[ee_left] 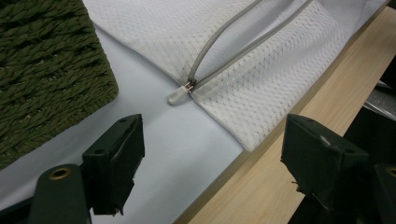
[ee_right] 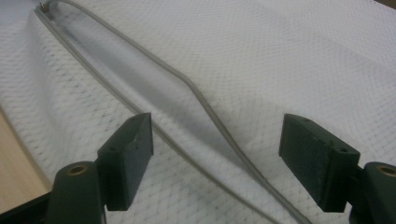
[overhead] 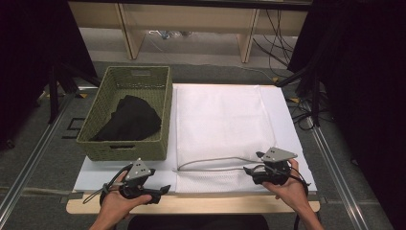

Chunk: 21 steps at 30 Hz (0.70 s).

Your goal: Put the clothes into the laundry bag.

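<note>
A white mesh laundry bag (overhead: 218,120) lies flat on the table, its grey zipper (overhead: 210,160) running along the near side and parted into a gap. The zipper pull (ee_left: 180,94) rests at the bag's left corner, close to the basket. My left gripper (overhead: 160,192) sits at the front left edge, open, with the pull a short way ahead of its jaws (ee_left: 212,154). My right gripper (overhead: 251,162) hovers over the bag's near right part, open. The two zipper strands (ee_right: 196,93) run between its jaws (ee_right: 217,154), and the pads are apart from them.
A green woven basket (overhead: 135,69) stands at the back left, touching the bag's left side, with a black garment (overhead: 129,120) inside. The wooden table edge (overhead: 215,203) runs along the front. Cables lie on the floor beyond the table.
</note>
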Available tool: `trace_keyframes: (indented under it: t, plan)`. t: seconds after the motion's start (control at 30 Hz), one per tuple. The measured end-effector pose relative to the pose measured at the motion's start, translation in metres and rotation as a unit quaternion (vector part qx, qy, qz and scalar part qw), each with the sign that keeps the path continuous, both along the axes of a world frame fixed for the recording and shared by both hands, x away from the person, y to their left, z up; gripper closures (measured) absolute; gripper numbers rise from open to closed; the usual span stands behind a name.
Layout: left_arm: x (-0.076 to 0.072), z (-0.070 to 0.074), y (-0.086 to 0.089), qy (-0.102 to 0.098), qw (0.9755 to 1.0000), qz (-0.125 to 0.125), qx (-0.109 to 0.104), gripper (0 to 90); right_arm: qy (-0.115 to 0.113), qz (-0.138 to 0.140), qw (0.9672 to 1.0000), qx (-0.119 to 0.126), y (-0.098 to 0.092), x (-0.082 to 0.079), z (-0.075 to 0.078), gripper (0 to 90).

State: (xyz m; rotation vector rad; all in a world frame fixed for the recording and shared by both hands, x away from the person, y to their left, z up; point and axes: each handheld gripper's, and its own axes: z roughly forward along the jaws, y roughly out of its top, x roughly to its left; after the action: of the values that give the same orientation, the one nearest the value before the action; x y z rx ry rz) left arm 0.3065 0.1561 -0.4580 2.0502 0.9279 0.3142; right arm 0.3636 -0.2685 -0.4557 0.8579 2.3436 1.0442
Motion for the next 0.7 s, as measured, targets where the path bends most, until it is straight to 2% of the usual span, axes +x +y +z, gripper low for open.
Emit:
trace_keyframes:
  t: [0.03,0.13,0.27,0.3,0.37,0.4,0.43,0.5,0.53,0.57,0.7]
  plan:
    - [0.000,0.000,0.000,0.002,1.0000,0.001,-0.004,21.0,0.000,0.000,1.0000,-0.009,0.002,0.002,0.000,28.6]
    - [0.000,0.001,0.001,0.000,1.0000,-0.003,0.001,21.1,-0.006,0.013,0.9995,-0.028,0.008,0.009,-0.002,31.0]
    - [0.001,0.000,0.000,0.000,1.0000,0.000,0.004,21.0,-0.003,0.021,0.9991,-0.036,0.014,0.018,-0.005,33.8]
    - [0.001,-0.001,-0.001,0.001,1.0000,0.002,-0.003,21.1,-0.007,0.024,0.9988,-0.042,0.016,0.020,-0.005,34.3]
    - [0.001,0.000,0.000,0.000,1.0000,-0.007,0.003,21.0,-0.004,0.025,0.9986,-0.047,0.020,0.023,-0.006,36.1]
    - [0.000,-0.001,-0.001,0.003,1.0000,-0.002,-0.003,21.1,-0.010,0.032,0.9980,-0.053,0.021,0.025,-0.007,36.6]
    - [0.000,-0.001,-0.001,0.003,1.0000,0.002,-0.006,21.1,-0.007,0.032,0.9980,-0.054,0.023,0.026,-0.007,36.6]
    - [0.000,-0.001,0.000,-0.001,1.0000,0.004,0.003,21.0,-0.011,0.040,0.9973,-0.060,0.025,0.029,-0.009,37.1]
    - [0.001,-0.001,0.000,-0.001,1.0000,-0.001,-0.004,21.0,-0.011,0.039,0.9974,-0.060,0.026,0.030,-0.009,37.1]
    - [0.001,0.000,0.001,0.000,1.0000,-0.006,0.002,21.0,-0.008,0.035,0.9976,-0.060,0.028,0.030,-0.009,37.3]
    - [0.000,-0.001,-0.001,0.001,1.0000,0.004,-0.003,20.9,-0.013,0.042,0.9965,-0.071,0.035,0.033,-0.010,37.9]
